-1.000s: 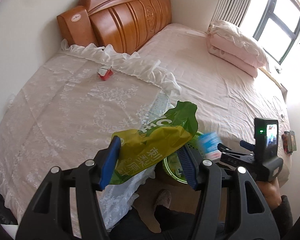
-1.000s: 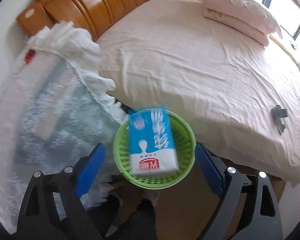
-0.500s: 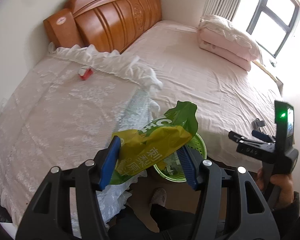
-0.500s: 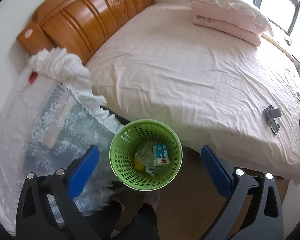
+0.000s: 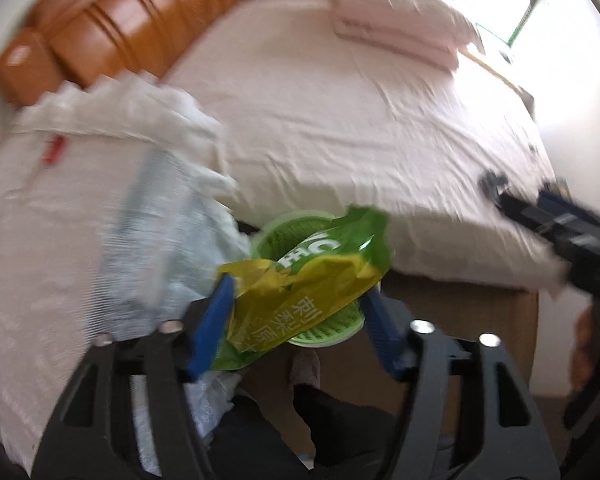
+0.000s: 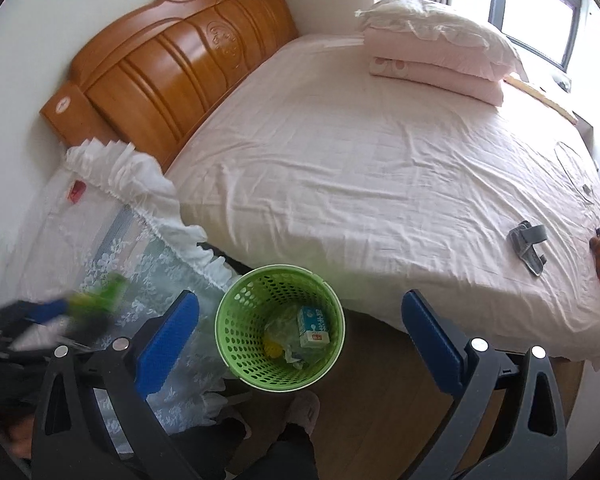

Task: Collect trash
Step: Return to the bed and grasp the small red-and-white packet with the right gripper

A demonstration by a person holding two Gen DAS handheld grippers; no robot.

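My left gripper (image 5: 300,316) is shut on a green and yellow snack bag (image 5: 308,284), held above the green mesh trash basket (image 5: 324,328); this view is blurred by motion. In the right wrist view the basket (image 6: 236,340) stands on the wooden floor beside the bed and holds a blue and white milk carton (image 6: 312,326) and clear wrappers. My right gripper (image 6: 300,340) is open and empty above the basket. The left gripper with the bag shows blurred at the left edge (image 6: 72,308).
A pink bed (image 6: 380,160) with folded quilts (image 6: 436,56) and an orange wooden headboard (image 6: 172,64). A lace-covered table (image 6: 100,248) on the left carries a small red box (image 6: 76,192). A grey clip (image 6: 528,244) lies on the bed. My foot (image 6: 304,412) is beneath the basket.
The milk carton left my right gripper and dropped into the basket; that gripper rose and stays open. My left gripper has swung right with the bag, over the basket.
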